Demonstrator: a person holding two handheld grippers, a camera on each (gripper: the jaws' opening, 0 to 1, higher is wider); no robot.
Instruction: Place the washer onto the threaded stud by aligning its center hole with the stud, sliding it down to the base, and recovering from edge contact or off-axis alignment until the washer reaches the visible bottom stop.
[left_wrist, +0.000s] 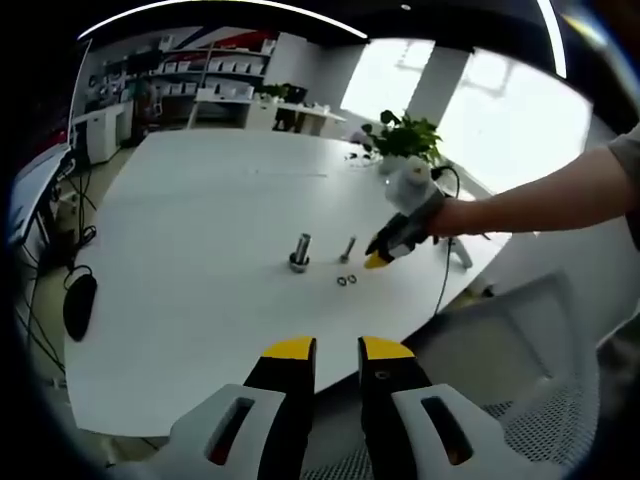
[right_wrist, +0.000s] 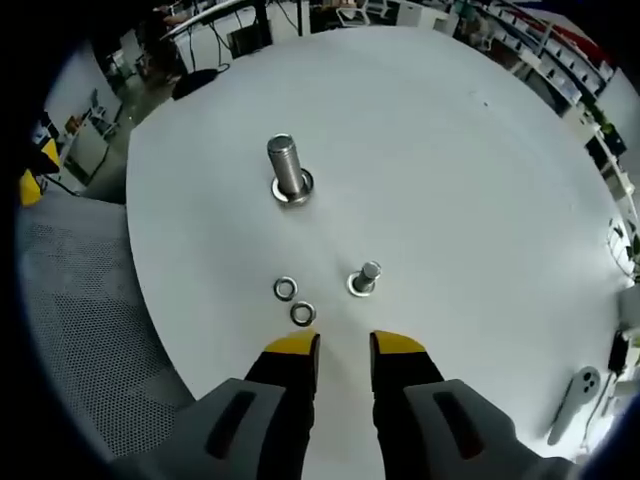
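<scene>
Your right gripper (right_wrist: 345, 345) hangs low over the white table (right_wrist: 480, 180), close to the table's near edge, its yellow-tipped jaws a narrow gap apart with nothing between them. Just ahead of those tips lie two washers: one washer (right_wrist: 302, 314) almost at the left jaw's tip, and a second washer (right_wrist: 285, 289) touching or nearly touching it a little farther in. Beside them, slightly to the right, the small threaded stud (right_wrist: 365, 277) stands upright on its base, bare of any washer. Farther toward the middle of the table stands the large bolt (right_wrist: 288, 167), upright on its wide head. In the left gripper view, your left gripper (left_wrist: 337, 347) is held back off the table's near edge, above a mesh chair (left_wrist: 560, 420), its jaws likewise narrowly parted and empty. From there you can see your right hand carrying the other tool down near the stud and washers, with a potted plant (left_wrist: 408, 137) at the table's far edge.
</scene>
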